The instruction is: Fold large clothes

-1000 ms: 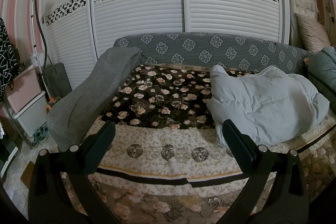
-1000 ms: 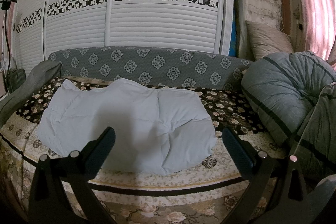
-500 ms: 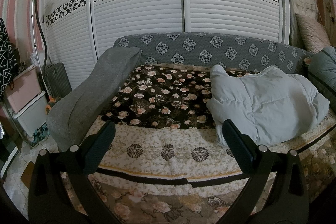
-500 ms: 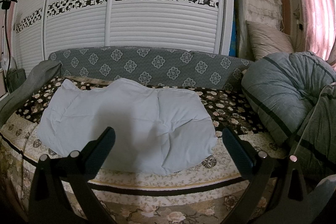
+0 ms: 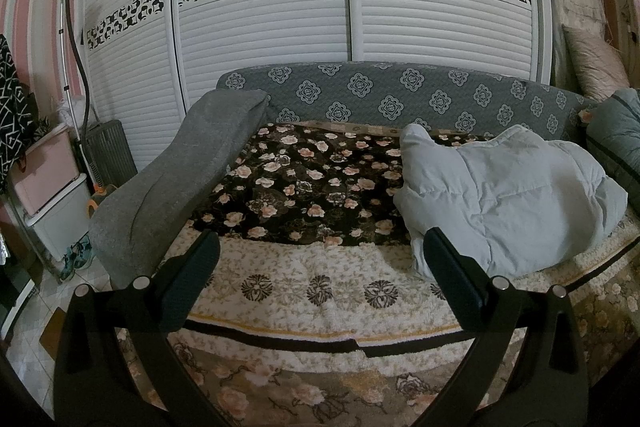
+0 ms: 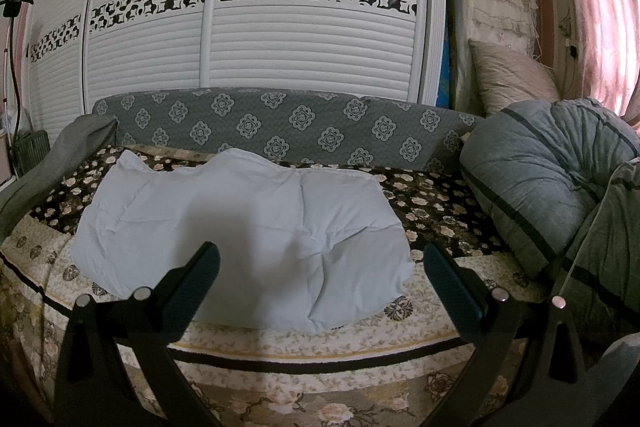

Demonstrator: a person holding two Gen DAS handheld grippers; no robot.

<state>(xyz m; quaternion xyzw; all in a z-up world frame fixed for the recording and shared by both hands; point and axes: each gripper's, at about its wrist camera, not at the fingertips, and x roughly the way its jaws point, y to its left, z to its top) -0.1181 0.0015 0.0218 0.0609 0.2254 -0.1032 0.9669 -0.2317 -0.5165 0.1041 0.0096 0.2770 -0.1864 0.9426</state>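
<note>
A pale blue padded garment (image 6: 248,239) lies folded into a puffy block on the floral bed cover (image 6: 432,211); in the left wrist view the same garment (image 5: 504,199) sits at the right. My left gripper (image 5: 320,259) is open, held off the bed's near edge, left of the garment. My right gripper (image 6: 320,263) is open too, in front of the garment's near edge, with nothing between its fingers.
A grey patterned headboard (image 5: 380,99) and white slatted wardrobe doors (image 5: 260,27) stand behind the bed. A grey blanket (image 5: 176,179) drapes the left end. Rolled grey bedding (image 6: 540,179) and a pillow (image 6: 508,75) fill the right. Storage boxes (image 5: 52,195) stand on the floor at left.
</note>
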